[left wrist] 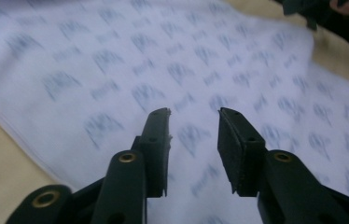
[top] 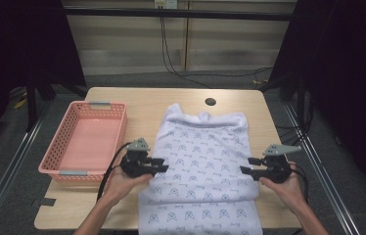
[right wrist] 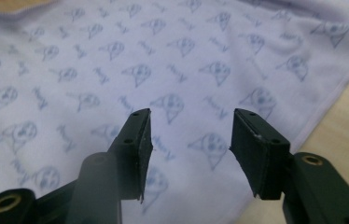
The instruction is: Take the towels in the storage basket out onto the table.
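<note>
A white garment (top: 203,161) with a small blue print lies flat down the middle of the wooden table (top: 147,100), its lower end hanging over the near edge. My left gripper (top: 164,165) hovers at the cloth's left edge, jaws open and empty. In the left gripper view the left gripper (left wrist: 192,116) points across the printed cloth (left wrist: 116,60). My right gripper (top: 247,165) is at the cloth's right edge, also open with nothing held. The right gripper view has the right gripper (right wrist: 190,116) above the fabric (right wrist: 116,60) near its hem.
An empty pink plastic basket (top: 85,139) stands on the table's left side. A round cable hole (top: 210,102) sits at the far edge of the table. Dark curtains and metal rails flank the table, and cables run along the floor behind it.
</note>
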A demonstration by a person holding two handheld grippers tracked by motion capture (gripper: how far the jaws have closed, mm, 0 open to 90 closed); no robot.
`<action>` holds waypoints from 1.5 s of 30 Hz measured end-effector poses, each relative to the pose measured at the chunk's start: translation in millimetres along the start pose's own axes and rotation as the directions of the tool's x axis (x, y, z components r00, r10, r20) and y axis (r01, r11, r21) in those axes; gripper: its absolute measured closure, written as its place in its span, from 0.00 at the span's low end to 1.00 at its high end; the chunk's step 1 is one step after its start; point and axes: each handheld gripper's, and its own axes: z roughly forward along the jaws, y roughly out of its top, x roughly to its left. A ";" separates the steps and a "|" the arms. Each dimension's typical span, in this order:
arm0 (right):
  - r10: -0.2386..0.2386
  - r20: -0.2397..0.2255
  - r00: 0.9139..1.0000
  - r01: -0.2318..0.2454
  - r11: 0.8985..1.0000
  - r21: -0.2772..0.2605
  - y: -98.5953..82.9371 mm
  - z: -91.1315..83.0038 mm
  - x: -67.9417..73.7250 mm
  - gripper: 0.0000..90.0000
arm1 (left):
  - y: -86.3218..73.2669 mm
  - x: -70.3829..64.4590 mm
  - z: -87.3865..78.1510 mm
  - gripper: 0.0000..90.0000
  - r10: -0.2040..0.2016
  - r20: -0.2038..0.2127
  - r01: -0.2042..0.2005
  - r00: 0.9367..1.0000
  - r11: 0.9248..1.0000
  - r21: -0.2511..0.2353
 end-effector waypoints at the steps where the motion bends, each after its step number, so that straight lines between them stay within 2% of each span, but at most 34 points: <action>1: -0.006 -0.011 1.000 0.006 0.999 0.035 -10.8 3.0 4.5 0.52 | -14.5 -3.0 5.9 0.67 0.007 -0.031 -0.006 0.999 0.999 0.047; 2: -0.006 -0.011 1.000 0.006 0.999 0.035 -10.8 3.0 4.5 0.52 | -14.5 -3.0 5.9 0.67 0.007 -0.031 -0.006 0.999 0.999 0.047; 3: -0.010 -0.008 1.000 0.010 0.999 0.049 -14.2 6.0 5.5 0.51 | -25.0 -2.1 11.1 0.67 -0.009 -0.030 0.012 1.000 0.995 0.095; 4: -0.017 -0.007 1.000 0.018 0.996 0.090 -19.5 13.3 7.3 0.51 | -27.7 -2.8 12.7 0.67 -0.003 -0.035 0.008 0.999 0.992 0.125; 5: -0.020 -0.016 1.000 0.022 0.995 0.094 -21.0 16.6 7.7 0.51 | -30.1 -3.6 13.9 0.73 0.010 -0.031 -0.005 0.999 0.987 0.158; 7: -0.034 -0.019 0.999 0.036 0.993 0.108 -23.6 25.4 10.3 0.49 | -37.9 -10.9 12.0 0.88 0.032 0.008 -0.032 0.999 0.985 0.167; 9: -0.040 -0.026 0.999 0.042 0.991 0.130 -24.9 28.7 14.1 0.49 | -40.3 -13.0 9.1 0.91 0.032 0.024 -0.035 0.999 0.983 0.179; 10: -0.049 -0.027 0.998 0.052 0.990 0.129 -25.8 29.5 15.2 0.50 | -44.6 -15.7 7.1 0.91 0.013 0.034 -0.019 0.999 0.986 0.168; 11: -0.050 -0.026 0.998 0.053 0.989 0.140 -27.5 28.7 18.0 0.51 | -50.7 -21.2 2.8 0.91 0.001 0.067 -0.012 0.998 0.985 0.172; 13: -0.051 -0.029 0.998 0.055 0.988 0.142 -28.7 27.6 20.4 0.53 | -53.7 -26.8 1.0 0.91 0.006 0.071 -0.018 0.997 0.984 0.175; 14: -0.065 -0.029 0.997 0.069 0.986 0.154 -30.5 24.2 24.1 0.59 | -55.9 -28.9 0.7 0.91 0.004 0.083 -0.018 0.997 0.986 0.166; 15: -0.070 -0.062 0.996 0.079 0.984 0.159 -35.6 17.3 28.8 0.76 | -57.9 -32.9 -1.1 0.90 -0.004 0.074 -0.008 0.997 0.985 0.170; 17: -0.060 -0.081 0.995 0.072 0.984 0.160 -37.7 14.8 30.4 0.80 | -58.7 -34.6 -1.0 0.88 -0.018 0.070 0.007 0.997 0.986 0.164; 18: -0.050 -0.115 0.992 0.072 0.979 0.189 -44.3 5.2 37.3 0.85 | -59.2 -36.6 -1.4 0.88 -0.013 0.080 -0.002 0.997 0.985 0.174; 20: -0.043 -0.126 0.991 0.068 0.978 0.196 -46.6 2.3 39.9 0.85 | -60.5 -40.8 -1.3 0.89 -0.018 0.121 -0.005 0.993 0.982 0.187; 21: -0.041 -0.139 0.989 0.069 0.976 0.207 -52.0 -4.4 46.4 0.85 | -60.5 -44.4 -2.0 0.89 -0.007 0.136 -0.022 0.991 0.978 0.206; 22: -0.044 -0.136 0.990 0.072 0.975 0.212 -54.2 -7.4 49.3 0.85 | -62.5 -52.4 -3.7 0.89 -0.024 0.146 -0.010 0.989 0.973 0.229; 23: -0.044 -0.136 0.990 0.072 0.975 0.212 -54.2 -7.4 49.3 0.85 | -62.5 -52.4 -3.7 0.89 -0.024 0.146 -0.010 0.989 0.973 0.229; 24: -0.042 -0.146 0.988 0.072 0.976 0.208 -56.4 -9.5 51.5 0.83 | -63.7 -56.5 -5.0 0.89 -0.001 0.146 -0.034 0.989 0.971 0.235; 25: -0.040 -0.150 0.988 0.070 0.977 0.203 -56.8 -9.7 50.7 0.79 | -63.4 -58.7 -5.7 0.89 0.018 0.172 -0.060 0.985 0.969 0.241; 26: -0.040 -0.150 0.988 0.070 0.977 0.203 -56.8 -9.7 50.7 0.79 | -63.4 -58.7 -5.7 0.87 0.018 0.172 -0.060 0.985 0.969 0.241; 27: -0.015 -0.156 0.988 0.042 0.984 0.173 -55.5 -10.8 47.2 0.67 | -60.8 -55.4 -5.8 0.81 0.007 0.173 -0.044 0.985 0.977 0.208; 28: -0.017 -0.143 0.990 0.039 0.987 0.153 -54.0 -11.5 45.5 0.63 | -57.9 -53.4 -6.5 0.78 0.008 0.141 -0.036 0.990 0.979 0.202; 29: -0.010 -0.126 0.992 0.027 0.991 0.132 -51.5 -12.8 43.1 0.59 | -57.9 -53.4 -6.5 0.74 0.008 0.141 -0.036 0.990 0.979 0.202; 30: 0.005 -0.100 0.995 0.006 0.994 0.109 -48.2 -14.2 39.8 0.56 | -51.9 -44.2 -6.5 0.72 -0.005 0.133 -0.016 0.991 0.987 0.163; 31: 0.005 -0.100 0.995 0.006 0.994 0.109 -48.2 -14.2 39.8 0.56 | -51.9 -44.2 -6.5 0.72 -0.005 0.133 -0.016 0.991 0.987 0.163; 32: 0.005 -0.066 0.998 0.001 0.997 0.080 -43.7 -13.5 34.4 0.53 | -45.2 -33.5 -5.4 0.71 -0.008 0.085 -0.005 0.996 0.990 0.144; 34: 0.005 -0.049 0.999 -0.002 0.998 0.070 -41.3 -12.1 31.9 0.52 | -41.9 -28.0 -3.2 0.71 -0.018 0.074 0.008 0.997 0.991 0.135; 36: 0.001 -0.011 1.000 -0.001 0.998 0.057 -32.5 -4.3 24.6 0.48 | -34.1 -16.0 2.7 0.69 -0.023 0.032 0.019 0.999 0.993 0.119; 37: -0.003 -0.009 1.000 0.004 0.998 0.056 -30.4 -2.3 23.5 0.48 | -27.9 -7.0 7.0 0.67 -0.023 0.005 0.023 1.000 0.995 0.102; 38: -0.003 -0.009 1.000 0.004 0.998 0.056 -30.4 -2.3 23.5 0.48 | -27.9 -7.0 7.0 0.67 -0.023 0.005 0.023 1.000 0.995 0.102; 40: -0.005 0.000 1.000 0.005 0.999 0.053 -23.6 5.3 19.0 0.47 | -21.2 4.5 12.6 0.66 -0.047 -0.011 0.047 0.999 0.995 0.086; 42: -0.005 0.004 1.000 0.005 0.998 0.057 -22.0 8.9 16.2 0.47 | -17.5 12.8 17.9 0.66 -0.034 -0.045 0.038 0.998 0.996 0.077; 45: 0.009 0.026 1.000 -0.011 0.997 0.077 -14.5 25.4 4.7 0.47 | -14.8 28.3 24.5 0.64 -0.062 -0.078 0.068 0.995 0.994 0.085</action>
